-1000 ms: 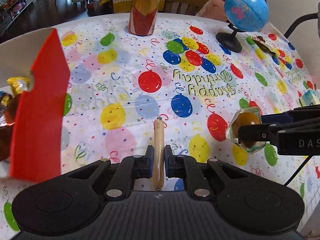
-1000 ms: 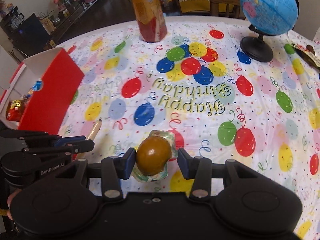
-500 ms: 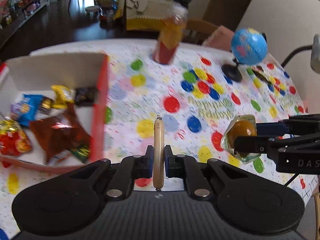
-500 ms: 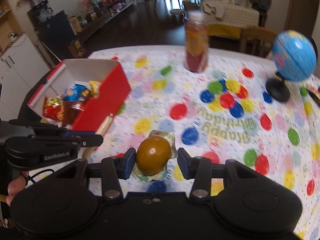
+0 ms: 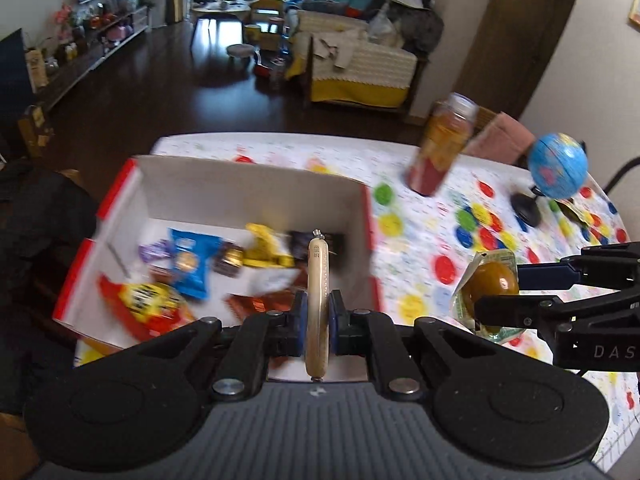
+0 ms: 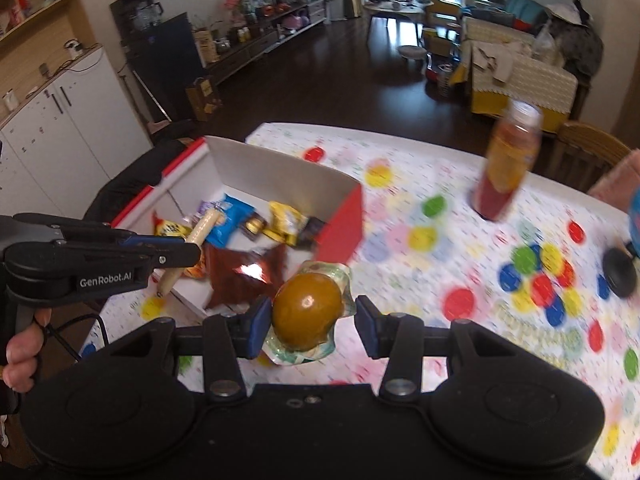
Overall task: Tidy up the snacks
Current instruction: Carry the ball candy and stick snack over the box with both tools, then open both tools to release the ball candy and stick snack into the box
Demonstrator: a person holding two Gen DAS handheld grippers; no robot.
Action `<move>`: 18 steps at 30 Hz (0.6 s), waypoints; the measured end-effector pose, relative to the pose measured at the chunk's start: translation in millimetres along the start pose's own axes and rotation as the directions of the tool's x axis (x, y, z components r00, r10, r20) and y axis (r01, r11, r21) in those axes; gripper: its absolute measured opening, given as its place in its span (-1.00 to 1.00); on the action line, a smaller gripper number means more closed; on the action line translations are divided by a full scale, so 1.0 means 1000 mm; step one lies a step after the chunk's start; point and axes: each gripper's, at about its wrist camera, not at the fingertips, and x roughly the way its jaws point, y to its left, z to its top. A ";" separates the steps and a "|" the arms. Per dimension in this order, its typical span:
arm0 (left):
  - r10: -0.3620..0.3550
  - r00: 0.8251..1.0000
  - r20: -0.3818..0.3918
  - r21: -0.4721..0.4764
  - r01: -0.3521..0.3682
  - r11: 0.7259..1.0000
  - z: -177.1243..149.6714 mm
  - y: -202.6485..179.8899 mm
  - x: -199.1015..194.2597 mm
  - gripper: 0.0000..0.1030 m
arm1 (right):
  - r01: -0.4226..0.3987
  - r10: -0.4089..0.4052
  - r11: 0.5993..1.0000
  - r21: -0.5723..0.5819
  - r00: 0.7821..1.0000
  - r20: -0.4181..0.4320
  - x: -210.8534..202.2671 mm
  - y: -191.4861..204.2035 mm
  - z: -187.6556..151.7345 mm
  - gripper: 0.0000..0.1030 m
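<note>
Overhead, left tool (image 5: pixel 318 316) clamps a sausage stick (image 5: pixel 317 280) above the snack box (image 5: pixel 256 190); right tool (image 6: pixel 308 322) grips a wrapped brown egg (image 6: pixel 308 312).

The left claw (image 6: pixel 176 256) carries "GenRobot.AI" in white on its black side, seen from the right wrist. From the left wrist, the right claw (image 5: pixel 496 288) shows the white letters "DAS", cut off at the picture's edge. Print on the sausage stick (image 5: pixel 318 280) and the snack wrappers is too blurred to read.
</note>
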 end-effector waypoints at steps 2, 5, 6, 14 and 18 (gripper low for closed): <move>0.013 1.000 0.004 -0.007 -0.013 1.000 0.004 0.016 0.000 -0.80 | -0.003 0.003 1.000 -0.005 1.000 0.000 0.010 0.011 0.009 -0.16; 0.016 1.000 0.003 -0.013 -0.016 1.000 0.009 0.038 0.003 -0.80 | -0.006 0.006 1.000 -0.010 1.000 -0.003 0.026 0.023 0.020 -0.16; 0.021 1.000 -0.002 -0.017 -0.021 1.000 0.011 0.045 0.005 -0.80 | -0.007 0.007 1.000 -0.008 1.000 -0.004 0.032 0.026 0.023 -0.16; 0.078 0.996 -0.051 -0.025 -0.079 0.997 0.025 0.092 0.042 -0.80 | 0.023 -0.022 0.999 0.023 0.999 -0.038 0.092 0.047 0.047 -0.15; 0.093 0.992 -0.082 -0.008 -0.094 0.996 0.030 0.104 0.063 -0.80 | 0.037 -0.034 0.998 0.041 0.998 -0.059 0.122 0.053 0.056 -0.15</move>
